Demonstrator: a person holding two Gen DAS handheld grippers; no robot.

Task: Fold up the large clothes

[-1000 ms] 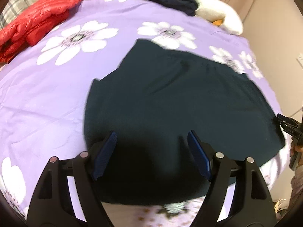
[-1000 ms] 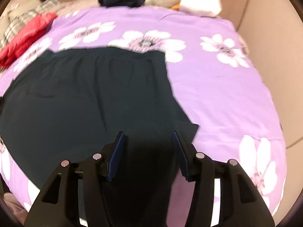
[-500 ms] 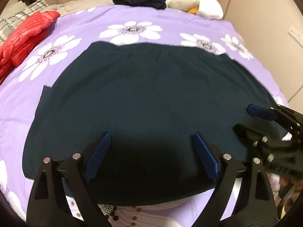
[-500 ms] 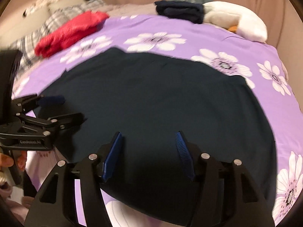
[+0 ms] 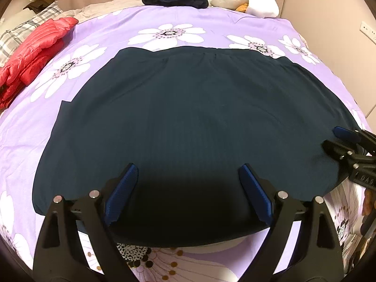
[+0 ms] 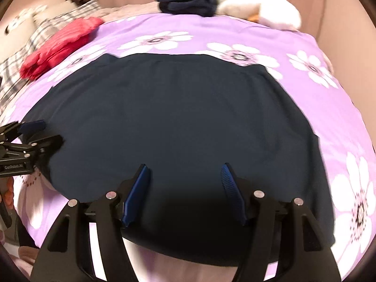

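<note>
Dark cloth, the garment (image 5: pixel 188 122) lies flat across the purple bedspread (image 5: pixel 112 30), so I hover my left gripper (image 5: pixel 188 192) and right gripper (image 6: pixel 185 192) wide-fingered, empty, above its near hem, presumably to fold it.

The dark navy garment (image 5: pixel 192 122) lay spread flat on the bed, wide side to side, with fine vertical ribbing. Its gathered band formed the far edge; its near hem ran along the near edge of the bed. A small flap protruded at the left side.
</note>
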